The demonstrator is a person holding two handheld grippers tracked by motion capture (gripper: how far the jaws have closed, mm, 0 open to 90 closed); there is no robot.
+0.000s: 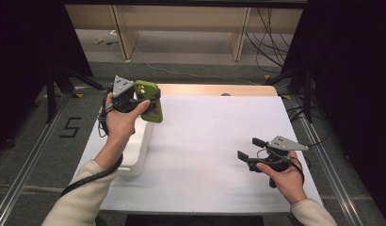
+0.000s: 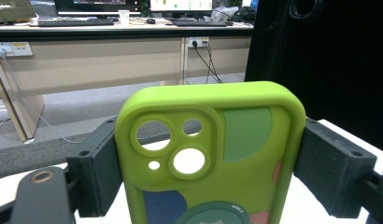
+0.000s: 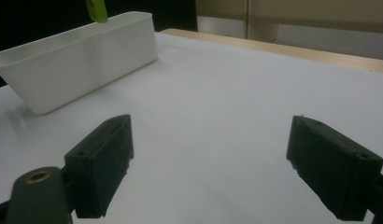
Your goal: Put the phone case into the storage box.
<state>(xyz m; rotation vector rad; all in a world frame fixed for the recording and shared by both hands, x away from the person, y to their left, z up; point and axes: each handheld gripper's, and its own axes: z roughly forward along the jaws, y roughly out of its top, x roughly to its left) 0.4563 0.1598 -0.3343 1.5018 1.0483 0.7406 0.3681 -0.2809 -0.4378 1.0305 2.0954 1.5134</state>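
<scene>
A lime-green phone case (image 1: 149,100) with coloured patches is held up in the air over the table's left side, above a white bin (image 1: 139,153). My left gripper (image 1: 145,100) is shut on it; in the left gripper view both jaws press the case (image 2: 213,154) by its long edges, camera cutouts at the top. My right gripper (image 1: 250,148) hovers low over the table at the right, open, nothing between its jaws (image 3: 208,163). From there the white bin (image 3: 77,60) stands far left, with a green tip of the case (image 3: 97,10) above it.
A white sheet (image 1: 214,141) covers the table, with a wooden strip (image 1: 214,90) along the far edge. Beyond it are floor, cables (image 1: 266,33) and wooden furniture legs. A desk with monitors (image 2: 133,14) stands far off.
</scene>
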